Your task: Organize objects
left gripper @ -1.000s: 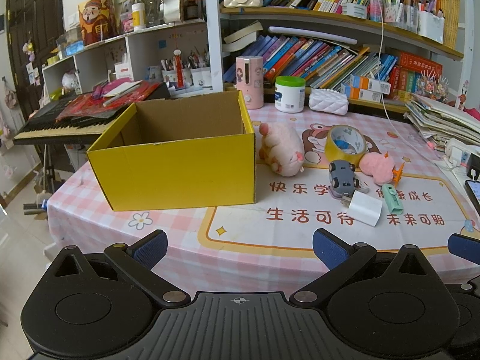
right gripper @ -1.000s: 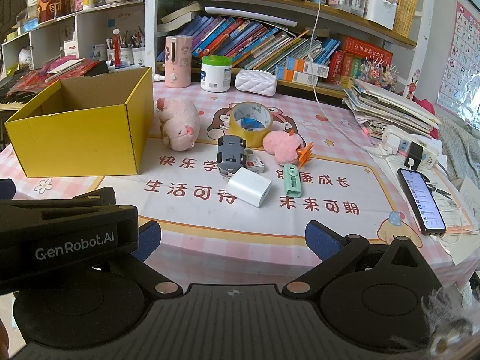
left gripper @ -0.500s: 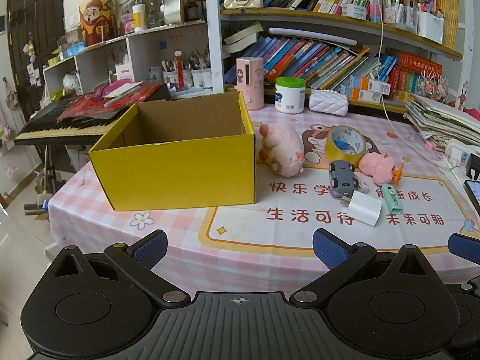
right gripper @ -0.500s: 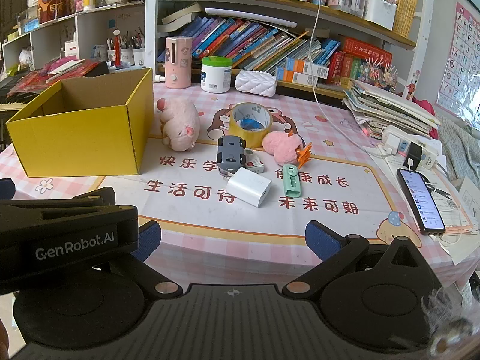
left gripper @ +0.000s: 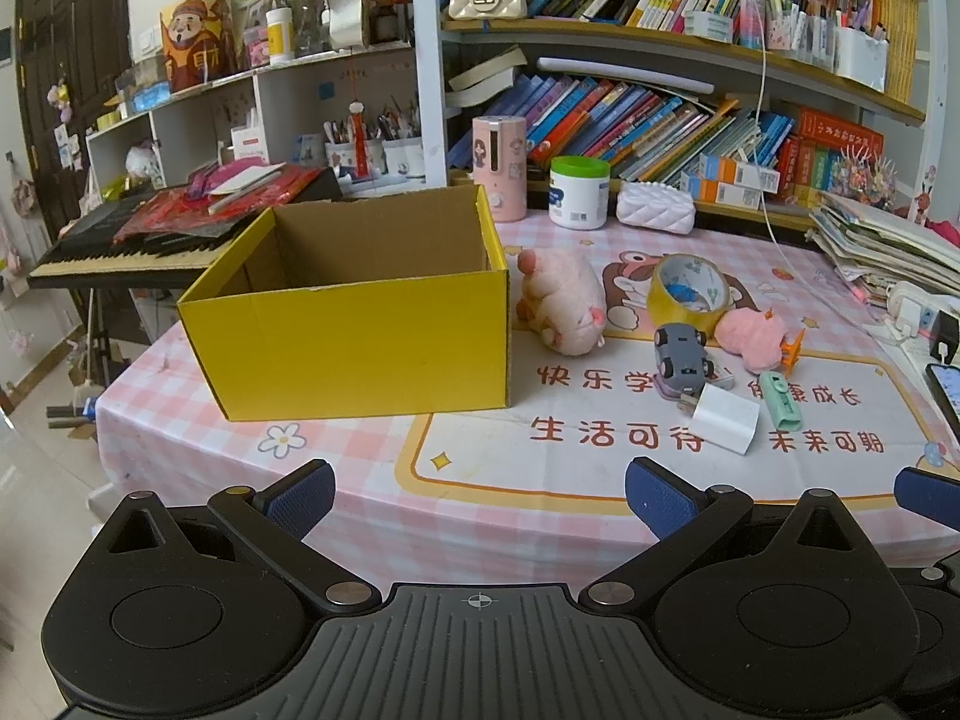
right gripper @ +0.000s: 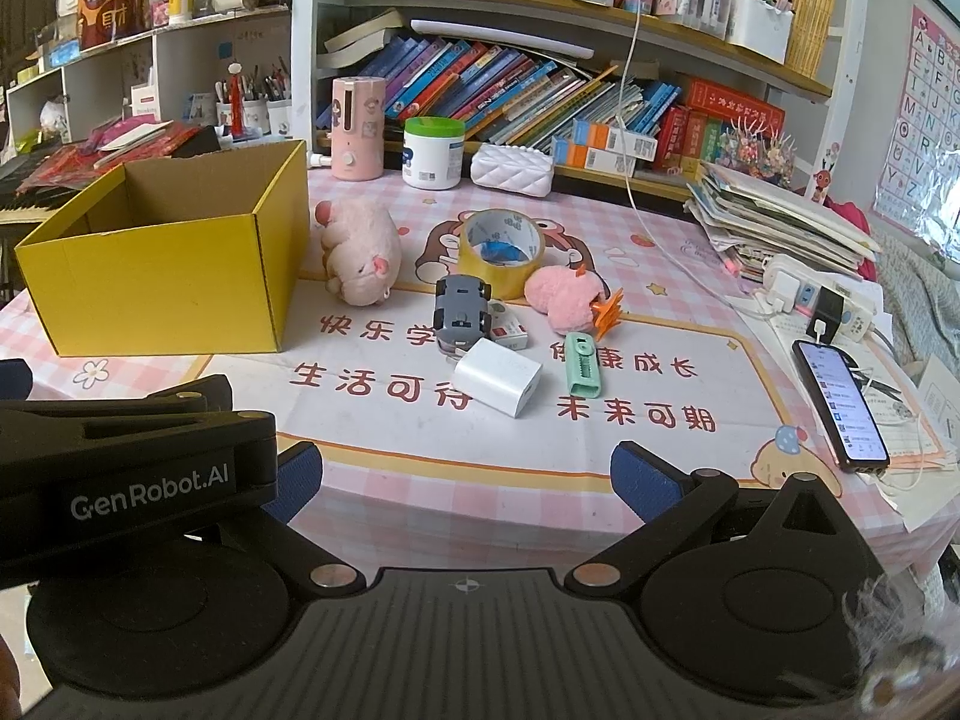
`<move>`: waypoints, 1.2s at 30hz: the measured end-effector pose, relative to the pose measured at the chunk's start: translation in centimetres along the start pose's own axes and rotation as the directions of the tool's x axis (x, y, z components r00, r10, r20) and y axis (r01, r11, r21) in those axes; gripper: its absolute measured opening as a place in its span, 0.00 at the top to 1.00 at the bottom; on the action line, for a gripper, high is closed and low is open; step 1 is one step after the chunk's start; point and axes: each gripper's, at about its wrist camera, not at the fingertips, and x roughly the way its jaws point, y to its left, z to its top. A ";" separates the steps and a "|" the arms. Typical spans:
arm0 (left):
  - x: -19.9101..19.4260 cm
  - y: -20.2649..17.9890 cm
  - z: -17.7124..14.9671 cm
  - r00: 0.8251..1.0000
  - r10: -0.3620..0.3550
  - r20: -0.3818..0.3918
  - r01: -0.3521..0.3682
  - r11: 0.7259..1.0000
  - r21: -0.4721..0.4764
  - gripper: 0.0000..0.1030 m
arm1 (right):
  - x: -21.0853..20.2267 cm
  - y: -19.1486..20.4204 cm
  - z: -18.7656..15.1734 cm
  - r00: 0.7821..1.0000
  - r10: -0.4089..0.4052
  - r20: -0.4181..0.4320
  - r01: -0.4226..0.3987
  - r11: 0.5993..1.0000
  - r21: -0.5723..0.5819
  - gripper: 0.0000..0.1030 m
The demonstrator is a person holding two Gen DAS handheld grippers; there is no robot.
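On the table, both grippers, left and right, are held wide apart and empty, short of the yellow box and white charger.

The left gripper (jaws wide apart) has edged slightly forward.

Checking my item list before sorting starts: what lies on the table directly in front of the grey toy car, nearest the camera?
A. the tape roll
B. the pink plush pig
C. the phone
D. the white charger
D: the white charger lies just in front of the toy car, touching or nearly touching it; the tape roll sits behind the car.
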 end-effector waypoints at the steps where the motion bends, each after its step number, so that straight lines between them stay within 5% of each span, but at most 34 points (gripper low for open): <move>1: 0.1 -0.2 0.1 1.000 -0.001 0.000 0.001 1.000 0.000 0.00 | 0.0 0.0 0.0 1.000 0.000 0.000 0.000 1.000 0.000 0.00; 36: 0.5 -0.8 0.4 0.999 -0.029 0.016 0.029 1.000 0.012 0.00 | -0.2 -0.4 0.3 0.999 -0.031 0.023 0.031 0.999 0.009 0.00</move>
